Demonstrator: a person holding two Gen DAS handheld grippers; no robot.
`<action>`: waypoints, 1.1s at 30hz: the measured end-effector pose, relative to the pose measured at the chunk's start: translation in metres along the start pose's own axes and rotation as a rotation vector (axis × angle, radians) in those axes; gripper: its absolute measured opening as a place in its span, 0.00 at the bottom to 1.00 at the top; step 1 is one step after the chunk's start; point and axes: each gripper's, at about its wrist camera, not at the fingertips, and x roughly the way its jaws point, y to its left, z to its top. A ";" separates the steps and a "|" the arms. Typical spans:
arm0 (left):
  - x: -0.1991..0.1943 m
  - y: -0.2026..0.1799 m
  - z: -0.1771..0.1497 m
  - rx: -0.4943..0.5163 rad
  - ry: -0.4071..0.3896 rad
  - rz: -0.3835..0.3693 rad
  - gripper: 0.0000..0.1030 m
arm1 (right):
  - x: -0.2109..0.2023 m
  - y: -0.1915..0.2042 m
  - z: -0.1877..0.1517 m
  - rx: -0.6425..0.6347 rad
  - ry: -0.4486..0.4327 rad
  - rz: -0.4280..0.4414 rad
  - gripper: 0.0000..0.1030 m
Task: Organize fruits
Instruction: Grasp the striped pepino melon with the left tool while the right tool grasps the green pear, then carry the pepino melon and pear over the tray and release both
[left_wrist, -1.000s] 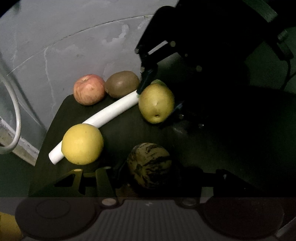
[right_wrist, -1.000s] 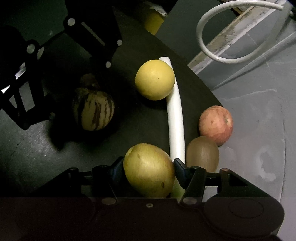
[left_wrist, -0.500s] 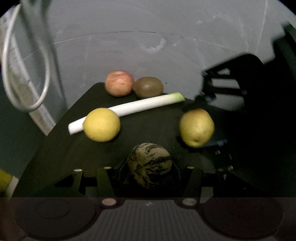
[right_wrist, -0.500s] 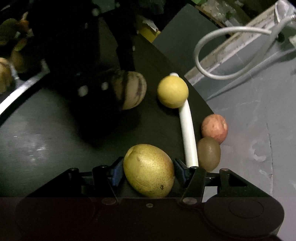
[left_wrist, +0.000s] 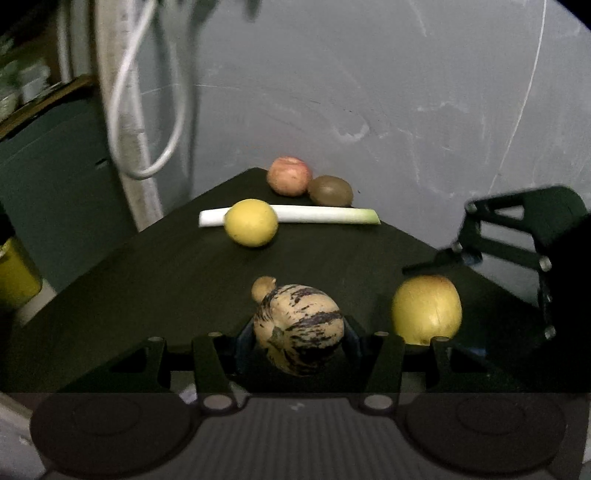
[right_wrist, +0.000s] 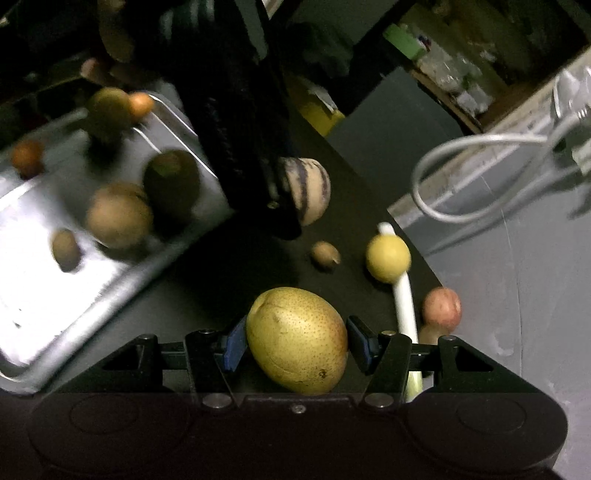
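Dark table (left_wrist: 155, 280), grey floor around it, two fruits held up.
My right claw (right_wrist: 295, 343) squeezes a big yellow pear (right_wrist: 297, 339); my left claw (left_wrist: 297, 332) squeezes a stripy melon (left_wrist: 299, 326). A yellow lemon (left_wrist: 251, 228) sits farther ahead on the table.

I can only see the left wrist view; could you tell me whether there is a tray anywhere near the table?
Observer: Yes, a metal tray sits at the left of the right wrist view.
Operator: Thank you, is anything in it?
Observer: Several blurred fruits lie in it already.
Operator: And is the right gripper's yellow pear properly held?
Observer: The right gripper has a blue pad against each side of the yellow pear.
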 end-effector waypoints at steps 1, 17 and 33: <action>-0.007 0.000 -0.004 -0.015 -0.008 0.006 0.52 | -0.006 0.007 0.004 -0.001 -0.005 0.010 0.56; -0.091 -0.015 -0.093 -0.174 -0.087 0.100 0.52 | -0.059 0.111 0.035 0.062 -0.007 0.154 0.56; -0.122 -0.030 -0.182 -0.378 0.035 0.050 0.52 | -0.056 0.145 0.034 0.157 0.063 0.216 0.56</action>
